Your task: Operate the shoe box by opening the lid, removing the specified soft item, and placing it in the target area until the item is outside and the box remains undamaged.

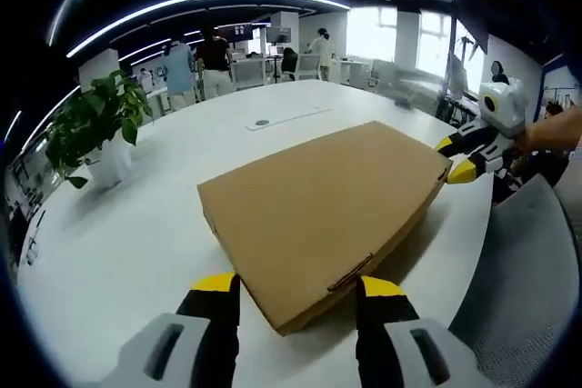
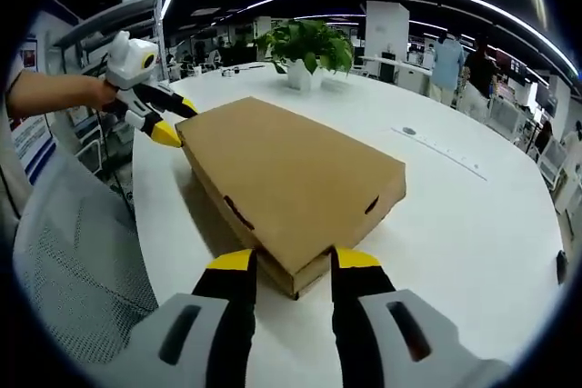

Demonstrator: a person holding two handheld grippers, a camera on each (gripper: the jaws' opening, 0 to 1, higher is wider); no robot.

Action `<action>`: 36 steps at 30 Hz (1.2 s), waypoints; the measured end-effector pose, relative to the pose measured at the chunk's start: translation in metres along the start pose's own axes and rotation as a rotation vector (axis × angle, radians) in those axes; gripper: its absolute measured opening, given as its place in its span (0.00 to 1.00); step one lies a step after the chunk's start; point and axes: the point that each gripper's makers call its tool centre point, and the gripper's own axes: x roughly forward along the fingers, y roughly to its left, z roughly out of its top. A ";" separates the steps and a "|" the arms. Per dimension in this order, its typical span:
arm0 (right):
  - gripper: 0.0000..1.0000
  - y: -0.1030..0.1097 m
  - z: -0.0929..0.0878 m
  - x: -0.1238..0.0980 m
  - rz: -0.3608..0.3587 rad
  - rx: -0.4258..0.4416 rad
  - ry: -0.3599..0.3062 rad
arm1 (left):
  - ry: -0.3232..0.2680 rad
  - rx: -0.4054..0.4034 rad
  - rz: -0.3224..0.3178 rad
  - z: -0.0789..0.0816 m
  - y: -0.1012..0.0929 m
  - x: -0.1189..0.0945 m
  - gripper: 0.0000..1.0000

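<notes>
Cardboard shoe box [image 1: 323, 215] lies flat with its lid closed in the middle of the left gripper view, on a white round worktop [image 1: 136, 224]. The left gripper [image 1: 296, 293] rises from the bottom of this view, its yellow-tipped fingers [image 1: 215, 284] spread apart on both sides of the near corner of the box, not clamping it. At the right edge of the same view the right gripper [image 1: 459, 159] stands at the far corner of the box, with a hand [image 1: 546, 134] behind it; its fingers are parted around that corner.

In the right gripper view the box [image 2: 291, 179] sits in the centre, and the right gripper's own fingers [image 2: 229, 263] stand open around the near corner. A potted plant [image 2: 307, 47] stands at the top centre of this view, and a grey mesh chair [image 2: 73, 252] is at the lower left
</notes>
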 end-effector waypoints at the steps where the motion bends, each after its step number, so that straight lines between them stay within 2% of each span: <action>1: 0.29 0.001 0.000 0.000 0.000 0.000 -0.001 | 0.001 0.000 0.000 0.000 0.000 -0.001 0.51; 22: 0.28 0.037 0.002 0.003 0.036 -0.014 -0.017 | 0.026 -0.002 0.006 -0.024 0.005 -0.028 0.51; 36: 0.28 0.048 0.002 0.002 0.042 -0.019 -0.032 | 0.021 -0.002 0.012 -0.032 0.006 -0.038 0.52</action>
